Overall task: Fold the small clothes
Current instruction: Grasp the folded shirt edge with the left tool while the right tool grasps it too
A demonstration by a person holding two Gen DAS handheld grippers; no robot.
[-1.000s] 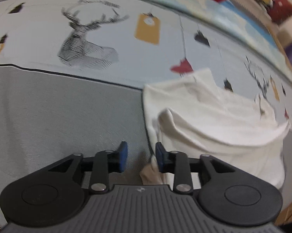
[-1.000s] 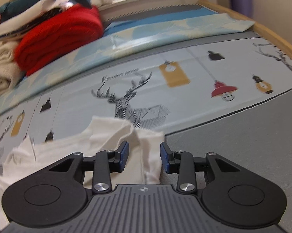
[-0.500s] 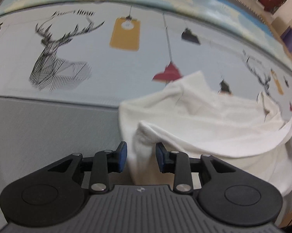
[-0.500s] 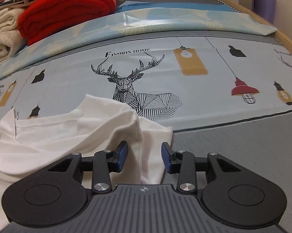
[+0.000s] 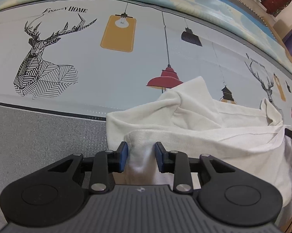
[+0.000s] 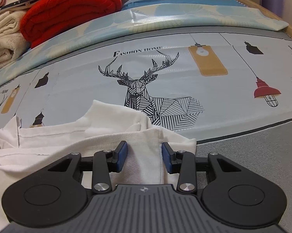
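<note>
A small white garment (image 5: pixel 204 120) lies rumpled on a mat printed with deer and lamps, its near edge doubled over into a raised fold. In the left wrist view my left gripper (image 5: pixel 141 155) stands open over the fold's left corner, and the cloth bulges up between the blue pads (image 5: pixel 123 156). The right wrist view shows the same garment (image 6: pixel 107 128) from the other end. There my right gripper (image 6: pixel 144 155) is open astride the fold's right corner, whose hemmed edge runs beside the right pad (image 6: pixel 167 160). Neither pair of pads squeezes the cloth.
The printed mat (image 5: pixel 68 62) lies over a grey surface (image 5: pixel 39 136). A rolled red blanket (image 6: pixel 68 5) and folded cream blankets (image 6: pixel 4 38) are stacked at the back left. A wooden edge and a purple box (image 6: pixel 271 0) sit at the far right.
Both grippers have come down and forward onto the garment. The left one was over the grey surface beside it; now each has a corner of the fold between its jaws. Jaw widths look unchanged.
</note>
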